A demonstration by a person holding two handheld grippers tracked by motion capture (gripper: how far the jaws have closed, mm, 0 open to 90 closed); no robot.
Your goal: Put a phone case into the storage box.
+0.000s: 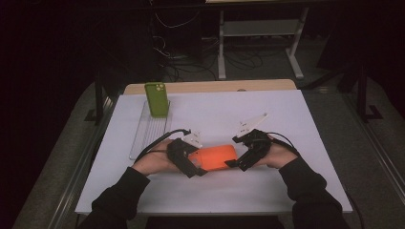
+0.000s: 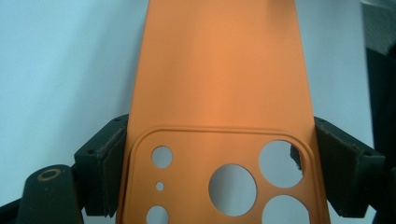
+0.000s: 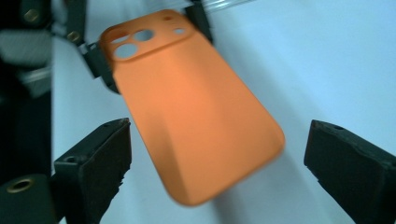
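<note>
Near the table's front edge, between the person's two hands, an orange phone case (image 1: pixel 213 157) lies with its long axis running left to right across the white table (image 1: pixel 286 191). Its camera-cutout end points toward the person's left, its plain rounded end toward the right. The left gripper (image 1: pixel 187 160) is clamped on the camera end: in the left gripper view its two black pads (image 2: pixel 107 165) press against both long edges of the case (image 2: pixel 219 84) just beside the raised camera frame, with the round lens holes showing the pale table through them. The right gripper (image 1: pixel 244 153) sits at the opposite end with its jaws spread wide; in the right gripper view they stand well apart on either side of the case (image 3: pixel 196 121), touching neither edge, and the case's rounded end reaches in between them. That view also shows the left gripper's pads (image 3: pixel 100 63) gripping the far camera end. Farther back on the left side of the table, a green phone case (image 1: pixel 156 99) stands upright at the far end of a clear slotted rack (image 1: pixel 145 131).
</note>
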